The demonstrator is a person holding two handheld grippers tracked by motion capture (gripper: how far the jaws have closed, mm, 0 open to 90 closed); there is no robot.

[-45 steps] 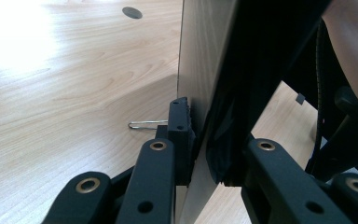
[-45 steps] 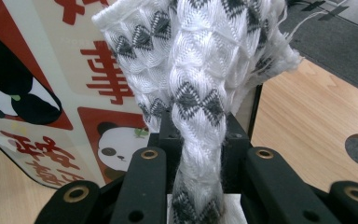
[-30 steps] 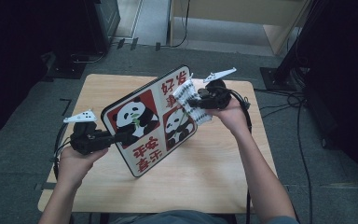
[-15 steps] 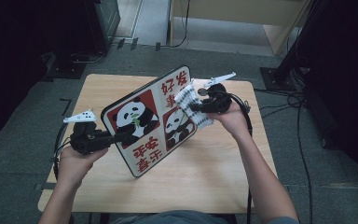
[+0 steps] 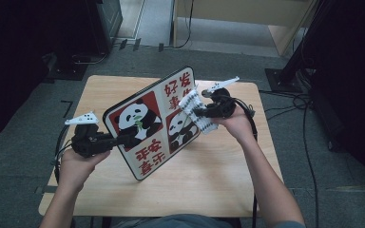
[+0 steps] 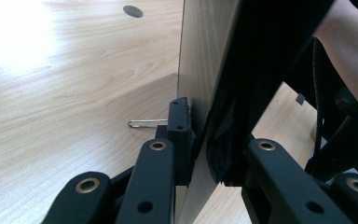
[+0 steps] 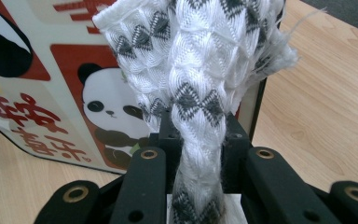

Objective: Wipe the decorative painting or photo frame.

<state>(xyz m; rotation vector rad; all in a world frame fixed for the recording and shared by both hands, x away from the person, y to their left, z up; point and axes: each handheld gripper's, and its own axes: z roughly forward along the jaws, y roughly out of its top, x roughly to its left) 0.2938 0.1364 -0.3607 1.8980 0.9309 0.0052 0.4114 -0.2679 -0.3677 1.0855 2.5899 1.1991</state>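
High overhead; two close gripper views; shared panda board point(image 5: 154, 123)

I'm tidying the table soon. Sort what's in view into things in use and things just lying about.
In use:
- panda board, clamped by the left gripper
- white cloth, clamped by the right gripper, against the board

Lying about:
- paper clip on the table

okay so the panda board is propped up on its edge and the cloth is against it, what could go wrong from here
The left gripper pinches the board at one edge only, so the tilted board could twist or slip in the jaws when the cloth pushes on it. The board stands on its lower edge on the table; that edge might slide. The right gripper holds a bunched cloth, which may pull loose while rubbing.
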